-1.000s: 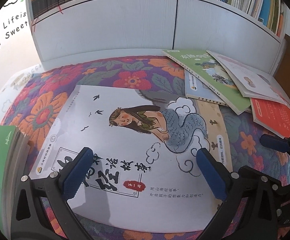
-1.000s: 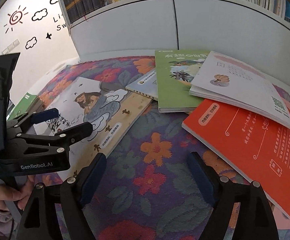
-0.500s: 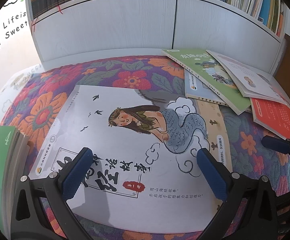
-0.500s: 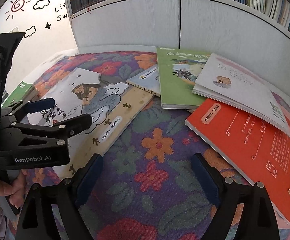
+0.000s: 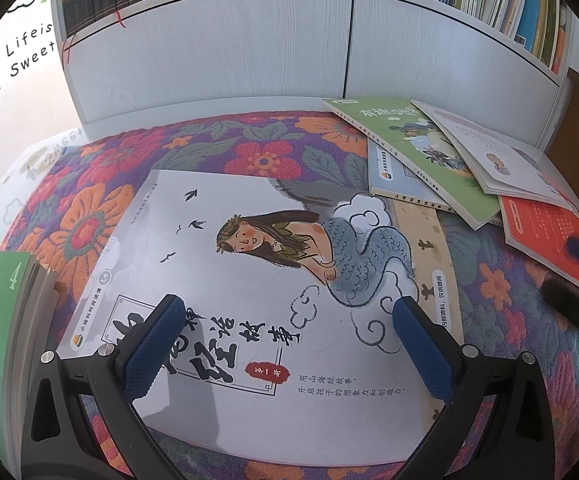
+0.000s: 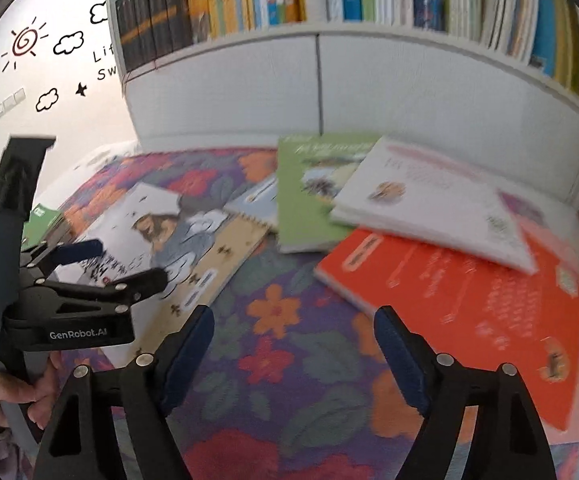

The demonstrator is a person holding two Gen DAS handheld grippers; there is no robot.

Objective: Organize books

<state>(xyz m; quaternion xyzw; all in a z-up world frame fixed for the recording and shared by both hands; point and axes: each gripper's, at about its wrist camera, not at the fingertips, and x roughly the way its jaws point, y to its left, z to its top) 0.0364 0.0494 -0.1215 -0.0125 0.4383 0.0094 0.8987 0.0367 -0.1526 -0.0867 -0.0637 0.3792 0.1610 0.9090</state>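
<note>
Floral rug (image 5: 273,156), white mermaid book (image 5: 249,280) under spread left gripper (image 5: 285,312), right gripper (image 6: 293,320) spread near orange book (image 6: 469,312)

Bright daylight; rt view motion-blurred

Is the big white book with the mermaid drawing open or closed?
Closed. The big white mermaid book lies flat on the flowered cloth, its front cover facing up, no inner pages showing.

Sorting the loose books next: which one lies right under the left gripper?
The big white mermaid-cover book; the left gripper hangs open over it, while the green, pale and orange books overlap in a pile farther right.
</note>
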